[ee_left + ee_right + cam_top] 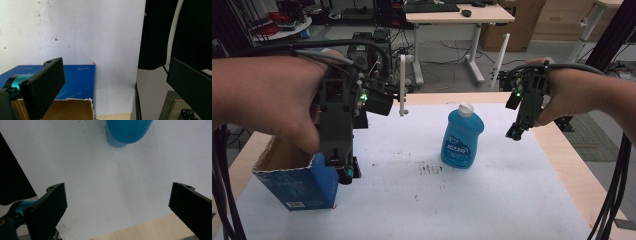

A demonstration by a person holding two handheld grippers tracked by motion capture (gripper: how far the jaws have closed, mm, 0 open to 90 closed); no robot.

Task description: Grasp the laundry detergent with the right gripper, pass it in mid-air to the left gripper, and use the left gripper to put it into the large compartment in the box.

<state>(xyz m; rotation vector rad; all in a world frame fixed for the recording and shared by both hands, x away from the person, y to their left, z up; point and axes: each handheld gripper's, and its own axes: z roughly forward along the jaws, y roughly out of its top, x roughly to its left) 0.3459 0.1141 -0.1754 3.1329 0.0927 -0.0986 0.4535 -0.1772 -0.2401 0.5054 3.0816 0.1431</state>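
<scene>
1. The blue bottle (462, 137) stands upright near the middle of the white mat (492, 200), long axis vertical, its white cap (465, 108) on top toward the far side and its label facing the near side.
2. In the right gripper view the rounded blue body of the bottle (128, 130) sits at the top edge, ahead of the jaws and apart from them.
3. The right gripper (513, 131) hangs above the mat just right of the bottle, tips tilted down and to the left, toward the bottle's shoulder. Its jaws are spread wide, with bare mat between them.
4. The left gripper (346, 172) hangs at the left of the table, pointing steeply down, its tips just beside the right wall of the blue carton (307, 187).
5. The carton stands at the near left of the mat with its top torn open and brown inside showing. In the left gripper view the carton (75, 80) lies under the left jaw, and the jaws stand wide apart with nothing between them.
6. Bare mat lies between the bottle and the carton, which are well apart, marked by dark scuffs (430, 168) just left of the bottle's base.
7. Beyond the far edge of the table stands a white desk (459, 15) with cardboard boxes (532, 20) beside it.
</scene>
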